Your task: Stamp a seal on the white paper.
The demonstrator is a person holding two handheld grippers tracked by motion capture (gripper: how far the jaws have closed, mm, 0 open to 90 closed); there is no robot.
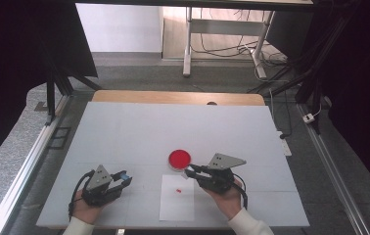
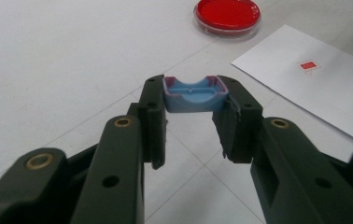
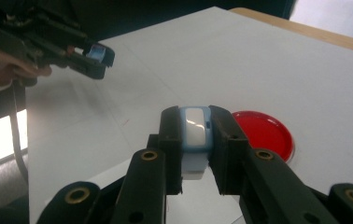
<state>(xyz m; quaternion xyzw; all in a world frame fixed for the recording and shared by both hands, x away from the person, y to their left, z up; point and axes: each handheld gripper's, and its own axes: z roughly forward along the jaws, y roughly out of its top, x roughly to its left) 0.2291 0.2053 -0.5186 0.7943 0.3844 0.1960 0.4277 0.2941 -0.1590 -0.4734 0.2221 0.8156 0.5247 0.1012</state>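
1. The right gripper (image 3: 196, 135) has its jaws closed on a small light-blue piece with a white face (image 3: 195, 128). The piece sits upright between the jaw tips, its white face turned back toward the gripper's camera and its pale lower part hanging just below the pads. Held so, it seems ready to be brought to something rather than set down.

2. The left gripper (image 2: 194, 95) has its jaws closed on a blue cap-like piece (image 2: 194, 94), hollow side up, pinched by its two short ends right at the jaw tips. The open side facing up suggests it is kept ready to meet the other piece, perhaps as its lid or cover.

3. Beyond the right jaws lies a red dish (image 3: 263, 132), just past the right-hand jaw; in the left gripper view it lies well ahead of the jaws and slightly to the right (image 2: 227, 14).

4. A white sheet (image 2: 321, 81) with a small red square (image 2: 309, 66) lies to the right of the left jaws, probably a marked spot for work. All of it rests on the white table (image 1: 124, 132).

5. Hard to make out:
   - The right-hand piece's sides are covered by the pads, so its full shape is unclear.
   - Whether the two blue pieces belong together cannot be told for certain.
   - In the high view both held pieces are too small to read.
   - The dish's red content is not identifiable.
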